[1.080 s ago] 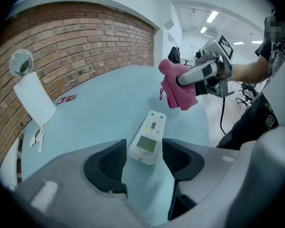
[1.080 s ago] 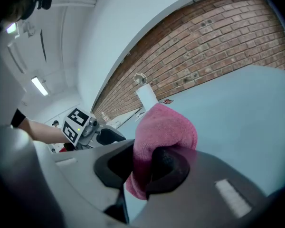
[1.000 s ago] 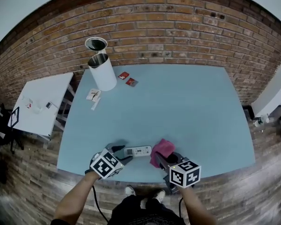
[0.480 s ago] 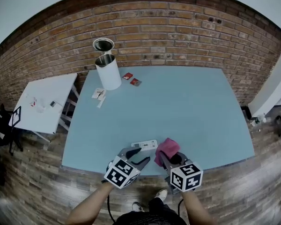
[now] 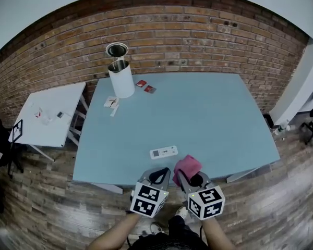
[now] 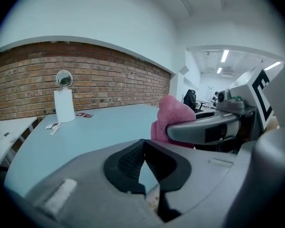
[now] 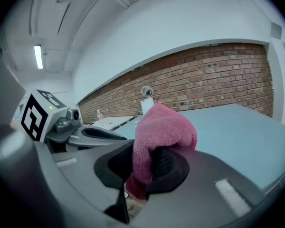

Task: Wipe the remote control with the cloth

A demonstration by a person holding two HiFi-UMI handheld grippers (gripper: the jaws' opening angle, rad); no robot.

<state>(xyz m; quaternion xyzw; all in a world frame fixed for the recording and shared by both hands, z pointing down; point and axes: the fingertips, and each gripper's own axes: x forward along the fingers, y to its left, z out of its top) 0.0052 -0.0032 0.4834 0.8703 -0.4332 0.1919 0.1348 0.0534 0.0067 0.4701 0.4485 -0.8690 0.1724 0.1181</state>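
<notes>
Left tongs (image 6: 143,158): the jaws had just closed and stood shut, ribbed black pads pressed together, with nothing between them. In the head view these tongs lay at the lower centre of the frame, over the near edge of the pale blue worktop (image 5: 208,113), their marker cube toward the bottom edge.

Right tongs (image 7: 149,167): the jaws were clamped on a pink terry cloth (image 7: 164,127). A fold of the cloth ran down between the pads and the rest bulged above them in a rounded lump. In the head view these tongs sat just right of the left tongs, the two close side by side but apart.

A white rectangular remote control (image 5: 164,152) lay flat on the worktop just above the left tongs in the frame. It lay lengthwise across the picture, clear of both tongs and of the cloth.

Toward the upper left corner of the worktop stood a white cylindrical canister (image 5: 121,80), with a round mirror (image 5: 117,49) just behind it. Two small red packets (image 5: 145,86) lay to its right and some white paper slips (image 5: 111,103) below it.

A white side table (image 5: 52,108) stood off the left edge of the worktop. A red brick wall (image 5: 198,35) filled the upper frame, and a wooden plank floor (image 5: 36,202) the lower corners.
</notes>
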